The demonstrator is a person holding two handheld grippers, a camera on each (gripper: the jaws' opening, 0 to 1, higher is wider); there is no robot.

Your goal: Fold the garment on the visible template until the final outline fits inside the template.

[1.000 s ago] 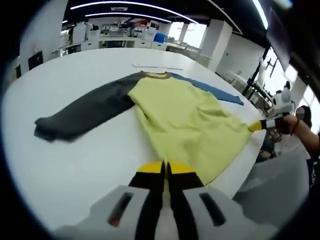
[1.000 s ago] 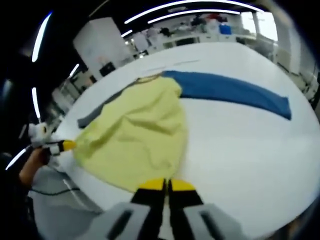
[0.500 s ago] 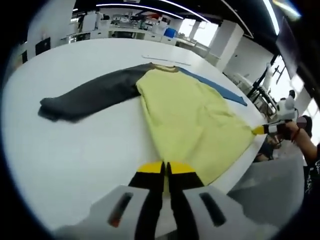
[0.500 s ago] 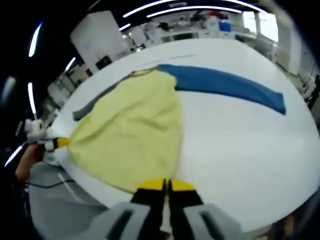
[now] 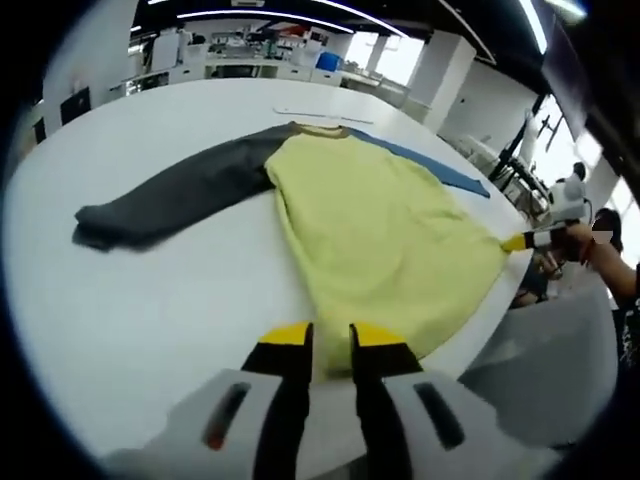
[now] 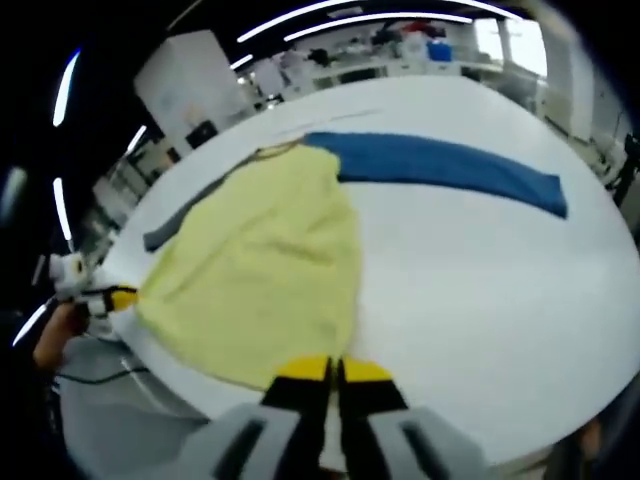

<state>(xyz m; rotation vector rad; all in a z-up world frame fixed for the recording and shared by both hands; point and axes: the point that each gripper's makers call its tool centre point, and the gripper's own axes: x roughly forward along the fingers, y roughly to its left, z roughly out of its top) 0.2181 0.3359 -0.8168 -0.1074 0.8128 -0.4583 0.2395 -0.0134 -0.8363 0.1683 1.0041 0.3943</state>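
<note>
Between your left gripper's [image 5: 330, 340] jaws a gap is showing: they are standing parted at the hem of the garment [image 5: 385, 240], the yellow cloth lying just ahead of the tips and not pinched. Your right gripper [image 6: 332, 372] is keeping its jaws pressed together at the opposite hem corner, and the yellow edge is running right up to the tips, so it appears to be gripping the cloth there. From the left gripper view you are seeing that right gripper at the far side, its yellow tip touching the stretched corner of the hem.

Beyond the jaws, the garment is lying flat on the white worktop [image 5: 150, 300], its yellow body spreading toward the near edge and slightly overhanging it. Its dark grey sleeve [image 5: 170, 195] is stretching out to one side, and its blue sleeve [image 6: 440, 165] is stretching out to the other. Past the neckline, a thin pale strip [image 5: 310, 112] is lying on the worktop.
</note>
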